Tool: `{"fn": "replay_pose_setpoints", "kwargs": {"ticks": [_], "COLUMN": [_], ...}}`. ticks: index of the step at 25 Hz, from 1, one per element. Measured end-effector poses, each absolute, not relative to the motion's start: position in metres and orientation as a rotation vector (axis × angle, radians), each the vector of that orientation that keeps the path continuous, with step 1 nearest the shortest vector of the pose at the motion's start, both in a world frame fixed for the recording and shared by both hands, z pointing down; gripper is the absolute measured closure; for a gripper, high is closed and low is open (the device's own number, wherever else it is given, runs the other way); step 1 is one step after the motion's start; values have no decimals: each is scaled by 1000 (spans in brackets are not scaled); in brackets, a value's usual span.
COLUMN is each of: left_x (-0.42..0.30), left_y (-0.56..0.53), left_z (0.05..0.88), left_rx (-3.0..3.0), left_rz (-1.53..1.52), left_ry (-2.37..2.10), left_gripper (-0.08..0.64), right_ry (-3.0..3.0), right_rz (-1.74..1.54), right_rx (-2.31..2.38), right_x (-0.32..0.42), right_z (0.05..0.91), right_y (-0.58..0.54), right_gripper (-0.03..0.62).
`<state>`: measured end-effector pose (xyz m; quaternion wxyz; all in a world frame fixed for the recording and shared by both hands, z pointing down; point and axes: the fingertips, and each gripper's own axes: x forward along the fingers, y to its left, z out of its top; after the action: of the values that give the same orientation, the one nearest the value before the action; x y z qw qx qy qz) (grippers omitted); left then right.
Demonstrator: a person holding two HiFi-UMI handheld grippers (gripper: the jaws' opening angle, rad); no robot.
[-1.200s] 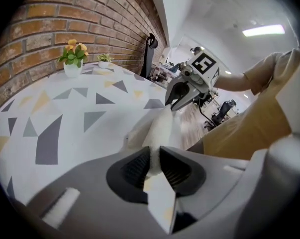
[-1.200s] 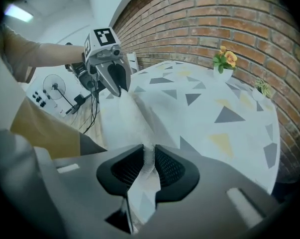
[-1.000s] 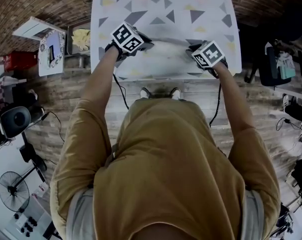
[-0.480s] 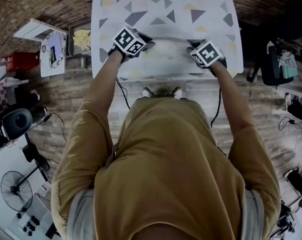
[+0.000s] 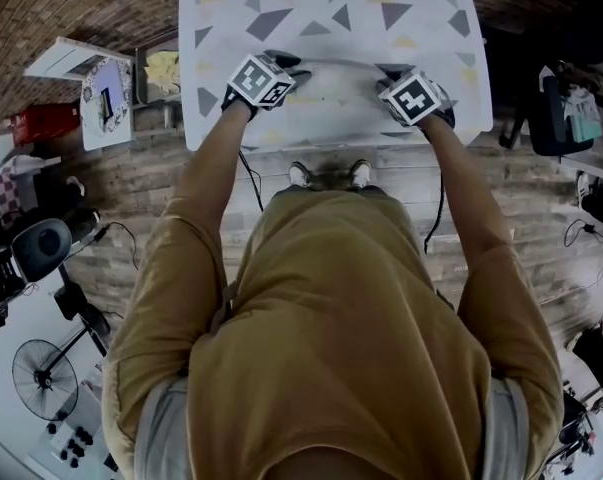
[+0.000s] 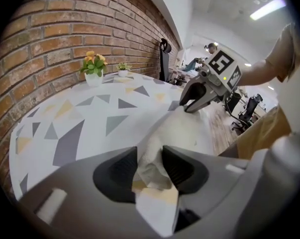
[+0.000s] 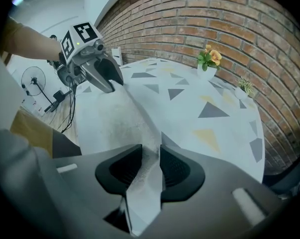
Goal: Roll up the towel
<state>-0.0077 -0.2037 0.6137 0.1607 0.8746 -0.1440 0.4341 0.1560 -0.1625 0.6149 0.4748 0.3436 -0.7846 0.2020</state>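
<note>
A white towel (image 5: pixel 336 98) lies along the near edge of the triangle-patterned table (image 5: pixel 331 13), stretched between my two grippers. My left gripper (image 5: pixel 286 64) holds its left end; in the left gripper view the cloth (image 6: pixel 189 126) is bunched between the pads of the left gripper (image 6: pixel 150 166), whose jaws have just been opening a little with the cloth still touching both. My right gripper (image 5: pixel 389 74) is shut on the right end, where a thin fold of towel (image 7: pixel 112 116) runs between the right gripper (image 7: pixel 151 166) pads. Each gripper view shows the other gripper (image 6: pixel 197 96) (image 7: pixel 107 76) across the towel.
A flower pot (image 6: pixel 94 69) and a small plant (image 6: pixel 122 69) stand at the table's far side by the brick wall. Left of the table is a low shelf with a yellow thing (image 5: pixel 163 73). A fan (image 5: pixel 43 378) and cables lie on the floor.
Both grippers have tipped slightly while keeping hold of the towel's ends. Their places on the table have barely changed.
</note>
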Motion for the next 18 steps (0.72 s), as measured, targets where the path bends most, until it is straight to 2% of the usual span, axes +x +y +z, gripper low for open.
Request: {"fn": "replay_pose_setpoints", "kwargs": {"ticks": [4, 18], "left_x": [-11, -10], "left_y": [-206, -200], "left_z": [616, 630], "left_rx": [2535, 2575], "left_rz": [1252, 1367], "left_ry": [-462, -534], "left_gripper": [376, 373], "right_ry": [-1905, -1867], "right_rz": [491, 455], "right_rx": [881, 959], "right_x": [158, 155], "right_z": [618, 637], "right_y": [-164, -159], "right_gripper": [469, 463]}}
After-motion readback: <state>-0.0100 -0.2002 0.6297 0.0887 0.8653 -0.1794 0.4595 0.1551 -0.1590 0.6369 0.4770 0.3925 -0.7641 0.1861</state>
